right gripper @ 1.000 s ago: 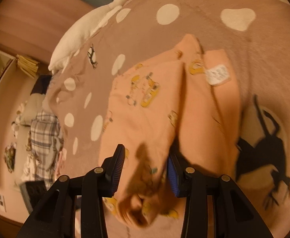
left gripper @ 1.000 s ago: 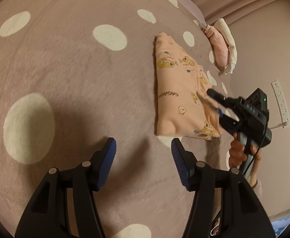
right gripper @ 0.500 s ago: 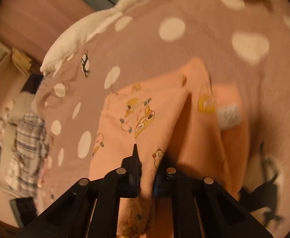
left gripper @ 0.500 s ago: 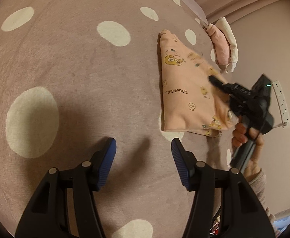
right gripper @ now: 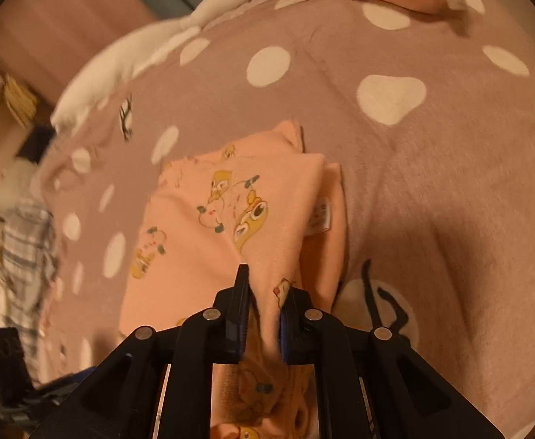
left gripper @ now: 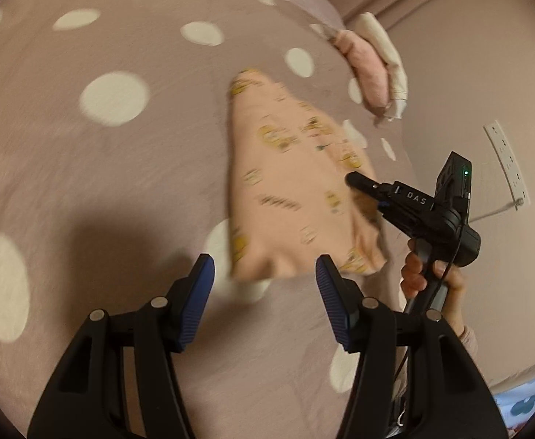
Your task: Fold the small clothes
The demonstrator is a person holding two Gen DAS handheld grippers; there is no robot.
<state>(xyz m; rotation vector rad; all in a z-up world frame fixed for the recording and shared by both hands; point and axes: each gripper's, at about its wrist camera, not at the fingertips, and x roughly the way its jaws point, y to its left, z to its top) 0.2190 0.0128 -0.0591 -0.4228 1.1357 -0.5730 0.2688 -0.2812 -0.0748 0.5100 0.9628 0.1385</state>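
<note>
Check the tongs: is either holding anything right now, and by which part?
Right tongs have just closed on the peach garment, pinching a raised fold at its near edge. Left tongs are open, holding nothing, above the spotted blanket.

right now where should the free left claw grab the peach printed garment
Take the near bottom corner of the peach printed garment, coming from its open left side. That hem lies loose on the dotted blanket; the right claw already pinches the opposite edge.
</note>
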